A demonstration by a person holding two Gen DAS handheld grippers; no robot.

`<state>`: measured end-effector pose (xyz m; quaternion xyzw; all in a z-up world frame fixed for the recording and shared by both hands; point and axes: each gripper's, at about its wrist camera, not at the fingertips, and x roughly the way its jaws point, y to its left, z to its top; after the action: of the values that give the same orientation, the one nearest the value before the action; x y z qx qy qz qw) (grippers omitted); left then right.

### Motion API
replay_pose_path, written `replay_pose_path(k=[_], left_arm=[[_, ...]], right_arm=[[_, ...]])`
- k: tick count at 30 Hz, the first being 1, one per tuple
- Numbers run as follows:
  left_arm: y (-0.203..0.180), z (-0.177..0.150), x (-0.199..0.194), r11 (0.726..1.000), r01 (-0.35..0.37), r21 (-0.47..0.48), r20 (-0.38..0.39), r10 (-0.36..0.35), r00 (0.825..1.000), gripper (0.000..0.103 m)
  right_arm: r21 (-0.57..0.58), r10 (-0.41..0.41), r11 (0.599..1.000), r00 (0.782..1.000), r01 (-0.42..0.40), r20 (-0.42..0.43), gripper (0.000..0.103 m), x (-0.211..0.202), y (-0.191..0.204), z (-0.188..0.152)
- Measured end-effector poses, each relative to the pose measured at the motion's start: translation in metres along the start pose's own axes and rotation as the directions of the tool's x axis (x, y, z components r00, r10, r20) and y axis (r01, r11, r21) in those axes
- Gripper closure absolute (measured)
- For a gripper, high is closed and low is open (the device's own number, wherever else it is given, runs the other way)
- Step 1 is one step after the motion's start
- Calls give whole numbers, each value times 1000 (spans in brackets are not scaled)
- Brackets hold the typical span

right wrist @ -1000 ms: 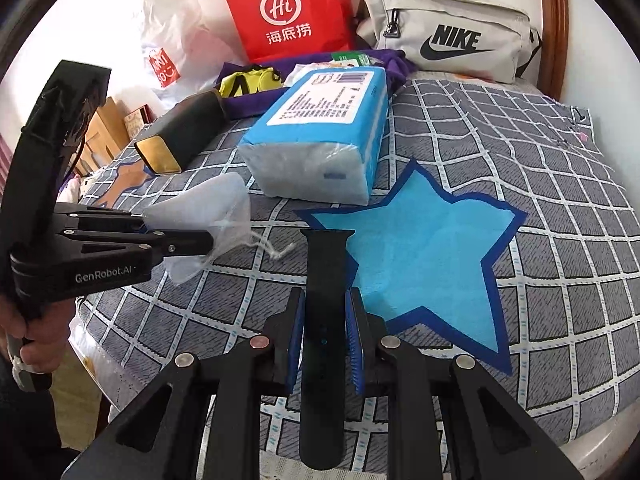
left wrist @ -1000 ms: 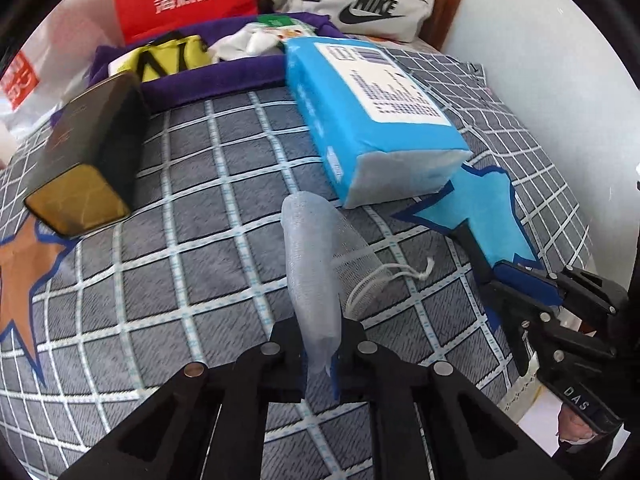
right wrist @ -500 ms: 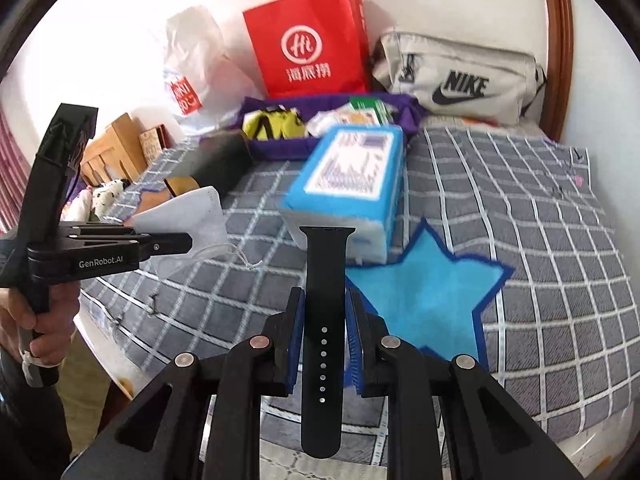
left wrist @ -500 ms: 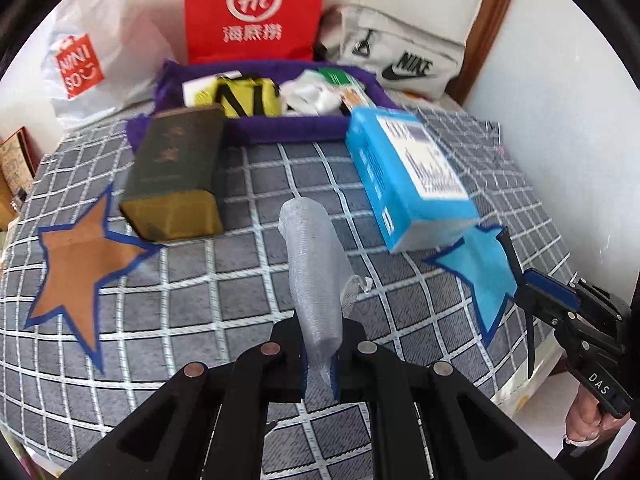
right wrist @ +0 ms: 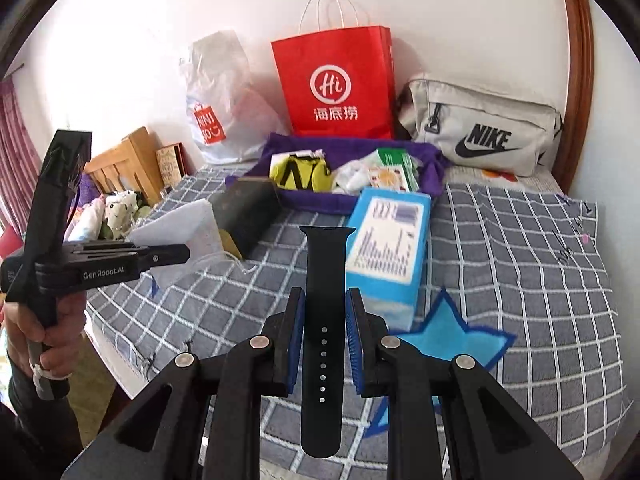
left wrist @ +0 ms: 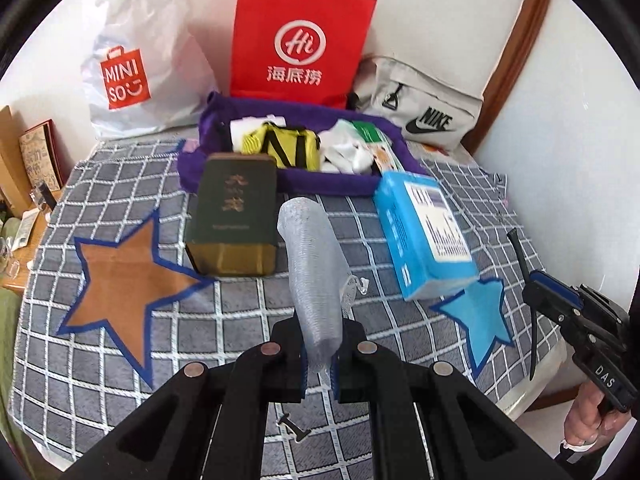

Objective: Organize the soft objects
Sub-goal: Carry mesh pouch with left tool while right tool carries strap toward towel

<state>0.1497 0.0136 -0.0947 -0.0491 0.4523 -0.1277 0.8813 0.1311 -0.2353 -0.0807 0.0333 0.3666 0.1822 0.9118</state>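
Observation:
My left gripper (left wrist: pixel 320 354) is shut on a pale face mask (left wrist: pixel 310 264) and holds it upright above the checked bed cover; the mask also shows in the right wrist view (right wrist: pixel 180 226). My right gripper (right wrist: pixel 324 336) is shut on a black watch strap (right wrist: pixel 325 320), held up above the blue star patch (right wrist: pixel 448 336); the strap shows edge-on in the left wrist view (left wrist: pixel 524 280). A purple tray (left wrist: pixel 352 184) at the back holds a yellow pouch (left wrist: pixel 288 146) and white soft items (left wrist: pixel 344 152).
A dark green box (left wrist: pixel 234 220) and a blue tissue pack (left wrist: pixel 424 232) lie in front of the tray. A red paper bag (left wrist: pixel 300 44), a white plastic bag (left wrist: pixel 132 80) and a grey Nike bag (left wrist: pixel 424 108) stand against the wall. An orange star patch (left wrist: pixel 120 280) lies left.
Both grippers have risen and pulled back from the bed with the mask and strap still in them, so more of the bed and wall shows.

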Motion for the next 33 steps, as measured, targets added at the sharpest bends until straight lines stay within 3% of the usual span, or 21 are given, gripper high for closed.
replay_pose_path(k=[14, 33], left_arm=[[14, 46, -10, 999, 0, -44, 59, 2, 998, 95], [18, 96, -19, 999, -26, -33, 120, 30, 992, 95]], right_arm=[[26, -13, 1000, 998, 12, 61, 83, 2, -9, 54], [51, -25, 998, 996, 20, 85, 83, 22, -19, 95]])
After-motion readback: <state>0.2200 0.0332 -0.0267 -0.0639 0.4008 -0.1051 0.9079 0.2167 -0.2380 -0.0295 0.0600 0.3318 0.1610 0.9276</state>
